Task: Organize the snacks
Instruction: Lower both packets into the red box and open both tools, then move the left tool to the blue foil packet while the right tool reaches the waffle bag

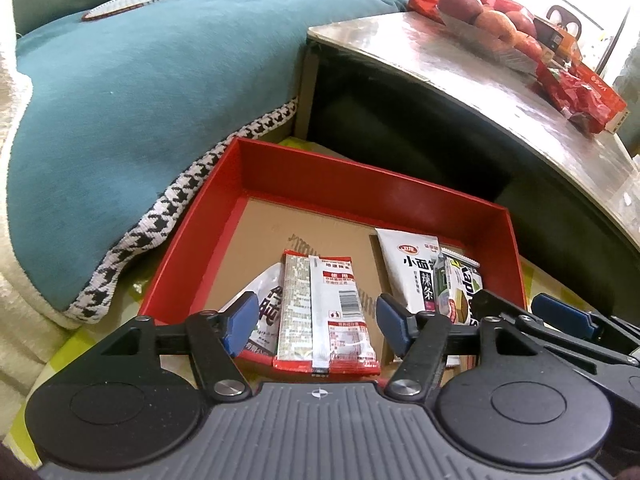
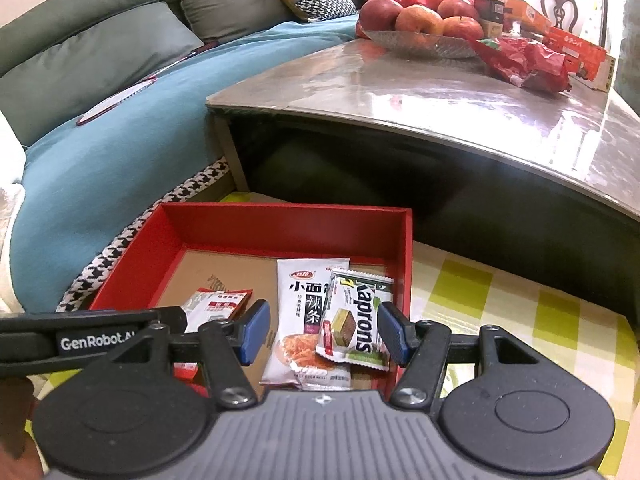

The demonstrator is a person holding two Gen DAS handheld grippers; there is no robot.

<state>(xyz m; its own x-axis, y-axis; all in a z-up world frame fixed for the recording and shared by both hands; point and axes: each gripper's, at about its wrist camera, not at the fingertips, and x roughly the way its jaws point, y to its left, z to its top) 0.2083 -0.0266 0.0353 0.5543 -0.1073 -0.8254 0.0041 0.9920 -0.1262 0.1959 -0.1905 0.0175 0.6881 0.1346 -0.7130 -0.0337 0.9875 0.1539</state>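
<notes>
A living room: a sofa under a teal blanket (image 1: pixel 120 112) curves along the left, and a low table (image 2: pixel 400 92) with a glossy top carries a glass bowl of apples (image 2: pixel 420 20) and some red bags. In front of the table, on a green-checked cloth (image 2: pixel 500 300), sits an open red box (image 1: pixel 360 184) with a cardboard floor.

Four snack packets lie flat in the box. A red-edged packet (image 1: pixel 326 312) lies back side up near the front wall, overlapping a white packet (image 1: pixel 268 304) that is mostly hidden. To the right, a large white noodle-snack packet (image 2: pixel 308 320) lies under a smaller wafer packet (image 2: pixel 356 316).

The left gripper (image 1: pixel 316 320) hangs wide open above the red-edged packet, touching nothing. The right gripper (image 2: pixel 324 332) is equally wide, empty, over the wafer packet.

These packets look light, soft and slick; the foil would likely crumple and slide. The wafers probably crush easily, so a gentle pinch on a crimped end seam seems safest.
</notes>
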